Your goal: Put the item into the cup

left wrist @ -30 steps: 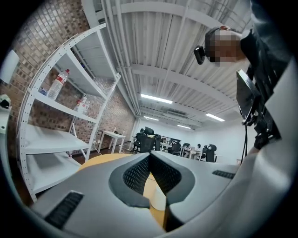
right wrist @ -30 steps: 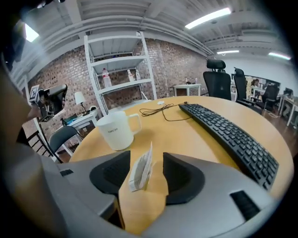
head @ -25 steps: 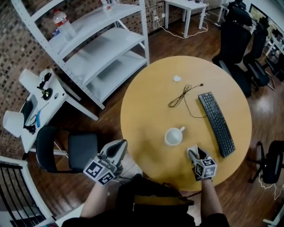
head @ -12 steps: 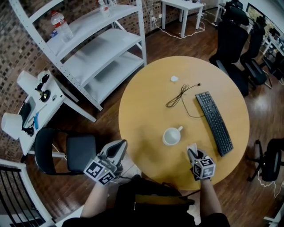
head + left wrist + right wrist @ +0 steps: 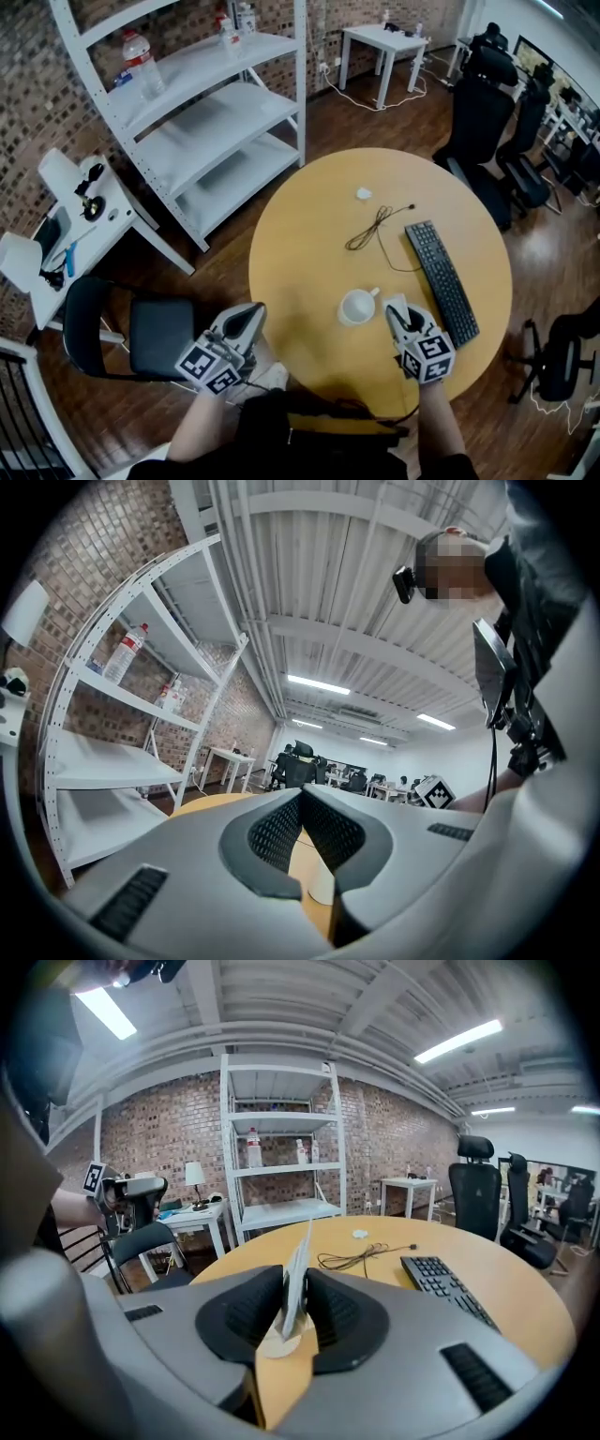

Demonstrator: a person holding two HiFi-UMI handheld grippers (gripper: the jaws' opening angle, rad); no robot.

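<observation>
Right gripper (image 5: 399, 315) nearer cup (image 5: 356, 307); sachet (image 5: 298, 1274), perhaps

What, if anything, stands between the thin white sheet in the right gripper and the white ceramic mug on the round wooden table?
Nothing visible does. The right gripper pinches the thin white sheet right beside the white ceramic mug; the black keyboard and black cable lie off to the side.

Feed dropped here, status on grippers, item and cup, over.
Right gripper shut on thin white item, just right of cup. Left gripper shut, empty. Cup upright, nothing in the way.
</observation>
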